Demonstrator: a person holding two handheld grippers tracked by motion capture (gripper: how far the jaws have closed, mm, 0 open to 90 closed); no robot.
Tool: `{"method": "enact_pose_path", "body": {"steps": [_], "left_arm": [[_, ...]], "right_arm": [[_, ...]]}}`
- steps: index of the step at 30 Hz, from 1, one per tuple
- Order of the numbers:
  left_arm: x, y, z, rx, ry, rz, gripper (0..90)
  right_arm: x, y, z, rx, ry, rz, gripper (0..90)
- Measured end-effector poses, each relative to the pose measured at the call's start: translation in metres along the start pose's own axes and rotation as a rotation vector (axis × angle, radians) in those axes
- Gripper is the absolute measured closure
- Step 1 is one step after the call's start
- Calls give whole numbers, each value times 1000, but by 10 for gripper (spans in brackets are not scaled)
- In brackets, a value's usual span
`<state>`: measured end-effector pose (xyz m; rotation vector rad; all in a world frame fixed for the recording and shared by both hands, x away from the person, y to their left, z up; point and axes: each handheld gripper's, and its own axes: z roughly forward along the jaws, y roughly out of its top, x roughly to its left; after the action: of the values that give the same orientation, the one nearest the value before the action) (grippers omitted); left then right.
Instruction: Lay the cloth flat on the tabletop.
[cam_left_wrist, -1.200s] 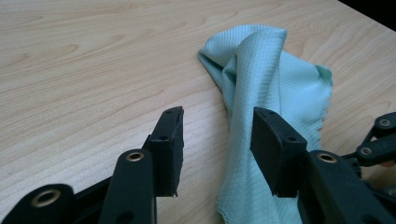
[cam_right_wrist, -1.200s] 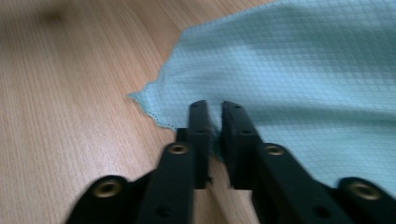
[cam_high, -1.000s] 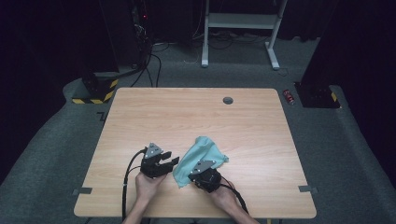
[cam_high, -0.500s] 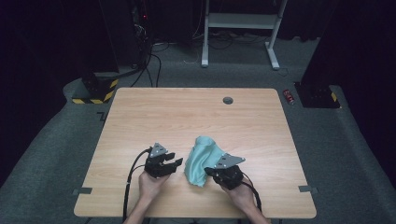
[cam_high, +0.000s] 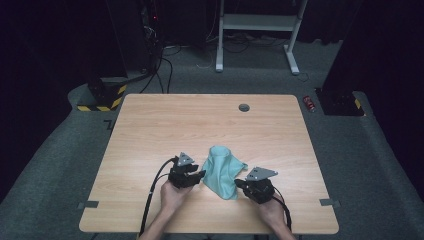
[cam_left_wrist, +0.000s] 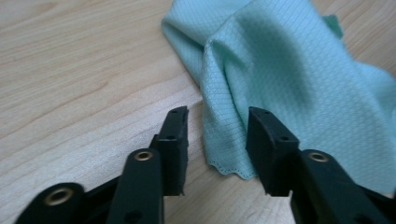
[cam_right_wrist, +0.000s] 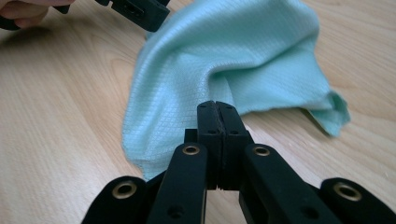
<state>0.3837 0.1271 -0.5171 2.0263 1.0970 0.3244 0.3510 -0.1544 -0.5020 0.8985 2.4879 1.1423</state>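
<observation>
The wooden table (cam_high: 150, 130) carries a mint-green cloth (cam_high: 223, 170), bunched up near the front edge between both hands. The right gripper (cam_right_wrist: 218, 108) is clenched on a fold of that cloth, lifting it into a peak. The left gripper (cam_left_wrist: 217, 122) sits just beside the cloth's scalloped edge, jaws parted and just now narrowing, the hem between them but not yet pinched.

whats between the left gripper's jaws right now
A scalloped edge of the teal cloth runs between the left gripper's open jaws, pads not pressing it, with bare table beneath; the left gripper view shows it.
</observation>
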Motion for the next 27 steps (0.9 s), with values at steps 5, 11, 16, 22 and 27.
{"method": "enact_pose_path", "body": {"steps": [5, 11, 16, 22, 27], "left_arm": [[2, -1, 4, 25, -19, 14, 846], [0, 7, -4, 29, -20, 31, 890], [1, 9, -17, 30, 4, 18, 890], [1, 7, -32, 35, 33, -22, 886], [-1, 6, -34, 72, 40, -36, 877]], "right_arm": [[-7, -7, 0, -5, -9, 44, 898], [-10, -6, -3, 19, -18, 40, 900], [-16, -5, -6, 26, -7, 27, 900], [-20, -9, -3, 61, 13, 4, 900], [-25, -7, -6, 98, 6, -4, 900]]}}
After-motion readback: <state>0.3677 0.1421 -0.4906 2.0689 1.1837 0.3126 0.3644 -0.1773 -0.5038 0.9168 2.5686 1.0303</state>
